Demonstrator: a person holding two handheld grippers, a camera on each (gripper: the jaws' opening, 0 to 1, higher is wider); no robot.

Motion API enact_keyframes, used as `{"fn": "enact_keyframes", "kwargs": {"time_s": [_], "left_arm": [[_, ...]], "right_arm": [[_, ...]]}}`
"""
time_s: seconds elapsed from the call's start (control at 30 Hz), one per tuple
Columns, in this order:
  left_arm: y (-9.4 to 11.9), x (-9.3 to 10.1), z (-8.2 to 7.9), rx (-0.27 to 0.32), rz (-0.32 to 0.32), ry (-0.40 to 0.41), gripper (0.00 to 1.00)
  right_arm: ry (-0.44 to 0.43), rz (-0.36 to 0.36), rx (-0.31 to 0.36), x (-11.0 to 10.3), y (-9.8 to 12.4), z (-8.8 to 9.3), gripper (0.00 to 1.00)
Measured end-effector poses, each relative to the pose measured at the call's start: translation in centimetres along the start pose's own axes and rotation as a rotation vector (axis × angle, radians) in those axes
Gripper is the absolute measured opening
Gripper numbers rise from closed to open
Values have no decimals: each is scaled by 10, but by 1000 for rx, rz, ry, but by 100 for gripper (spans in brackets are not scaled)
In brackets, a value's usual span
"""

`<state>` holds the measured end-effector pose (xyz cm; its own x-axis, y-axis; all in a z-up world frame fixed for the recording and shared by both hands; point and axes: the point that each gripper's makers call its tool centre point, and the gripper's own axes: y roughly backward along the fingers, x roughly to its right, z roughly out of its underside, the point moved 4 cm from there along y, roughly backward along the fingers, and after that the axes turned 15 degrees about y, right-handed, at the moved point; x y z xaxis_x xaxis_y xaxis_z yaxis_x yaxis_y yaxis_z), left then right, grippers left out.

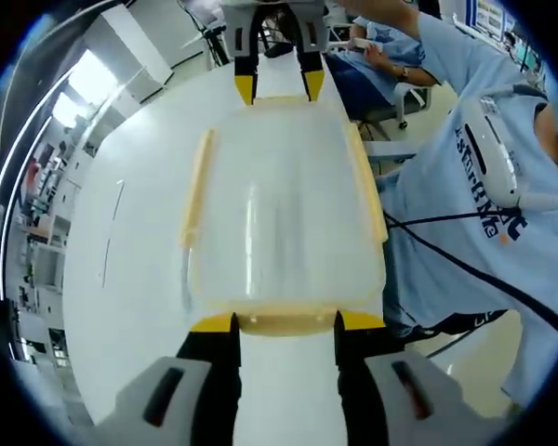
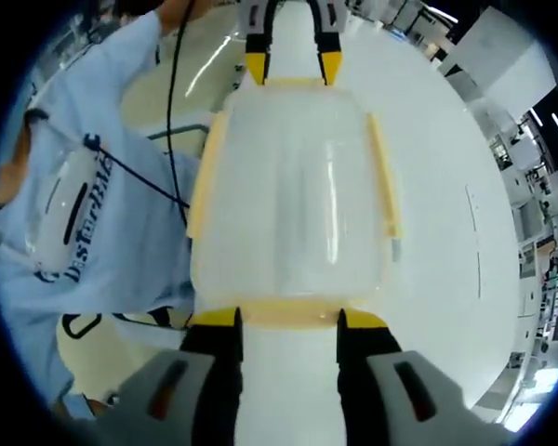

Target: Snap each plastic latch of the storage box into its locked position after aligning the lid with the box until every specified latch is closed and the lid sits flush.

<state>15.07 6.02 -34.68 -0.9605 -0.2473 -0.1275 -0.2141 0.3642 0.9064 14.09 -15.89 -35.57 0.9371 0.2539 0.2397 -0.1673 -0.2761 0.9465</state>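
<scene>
A translucent storage box with its lid on lies lengthways on a white table. Yellow latches run along both long sides. My left gripper is open, its yellow-tipped jaws flanking the near yellow end latch. At the far end, my right gripper straddles the opposite end. In the right gripper view the same lid lies ahead, my right gripper is open around its end latch, and the left gripper stands at the far end.
A person in a light blue shirt stands close against one long side of the box, with a black cable hanging there. The table edge runs beside that side. Seated people are behind.
</scene>
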Motion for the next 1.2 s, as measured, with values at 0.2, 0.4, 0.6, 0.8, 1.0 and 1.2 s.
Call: {"fn": "enact_keyframes", "kwargs": {"time_s": [0.2,0.4,0.6,0.8,1.0,1.2], "left_arm": [[-4,-6,2,0,-11,0,39],[-7,-16,7,-4,-6,7,39],[-11,-24,9,-21,-5,8,39],[-12,-31,9,-36,-8,5,39],[-11,-36,10,-44,-19,2,39],[-11,-39,11,-47,-21,-1,39]], "right_arm": [[3,7,6,8,-4,1,37],[2,1,17,17,-11,0,37],[6,-2,3,25,-17,-1,37],[3,-4,-9,30,-19,-1,37],[8,8,-15,35,-19,-2,37],[7,8,-22,40,-20,-4,37]]}}
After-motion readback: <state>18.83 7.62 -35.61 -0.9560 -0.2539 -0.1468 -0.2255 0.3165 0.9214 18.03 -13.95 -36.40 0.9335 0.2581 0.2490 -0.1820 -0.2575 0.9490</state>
